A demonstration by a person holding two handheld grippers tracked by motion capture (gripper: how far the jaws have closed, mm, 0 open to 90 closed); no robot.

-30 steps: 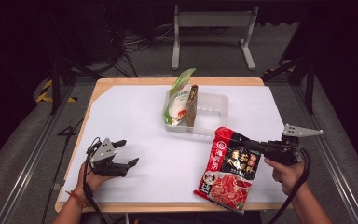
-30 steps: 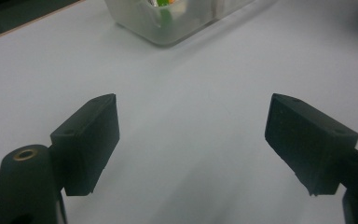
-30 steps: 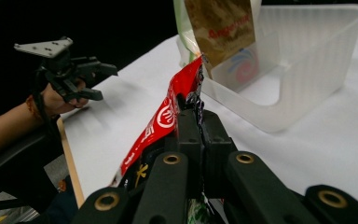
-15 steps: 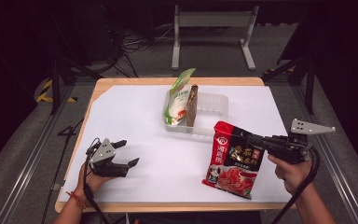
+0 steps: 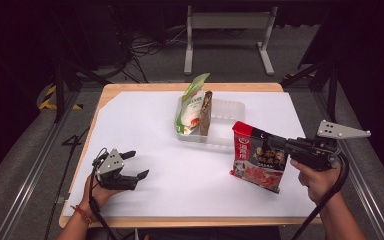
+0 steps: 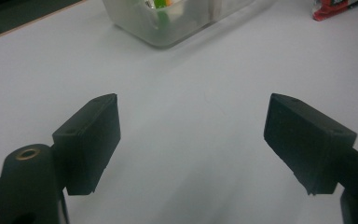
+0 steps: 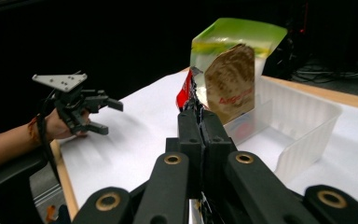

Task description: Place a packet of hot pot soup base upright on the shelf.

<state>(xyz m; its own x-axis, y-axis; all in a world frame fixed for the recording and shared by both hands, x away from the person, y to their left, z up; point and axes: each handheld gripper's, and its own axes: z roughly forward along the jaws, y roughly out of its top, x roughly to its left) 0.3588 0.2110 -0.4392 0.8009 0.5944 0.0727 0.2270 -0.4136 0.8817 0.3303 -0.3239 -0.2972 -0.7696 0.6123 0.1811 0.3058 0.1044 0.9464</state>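
The right gripper (image 5: 275, 146) is clamping its jaws on the edge of a red hotpot seasoning packet (image 5: 257, 162), holding it clear of the white table cover (image 5: 145, 125) at the table's right side, just in front of the translucent plastic bin (image 5: 227, 117). A green-and-white snack bag (image 5: 190, 107) and a brown pouch (image 5: 205, 114) are standing upright in that bin. The left gripper (image 5: 136, 165) is resting at the table's front left, well apart, its jaws standing open with nothing between them.
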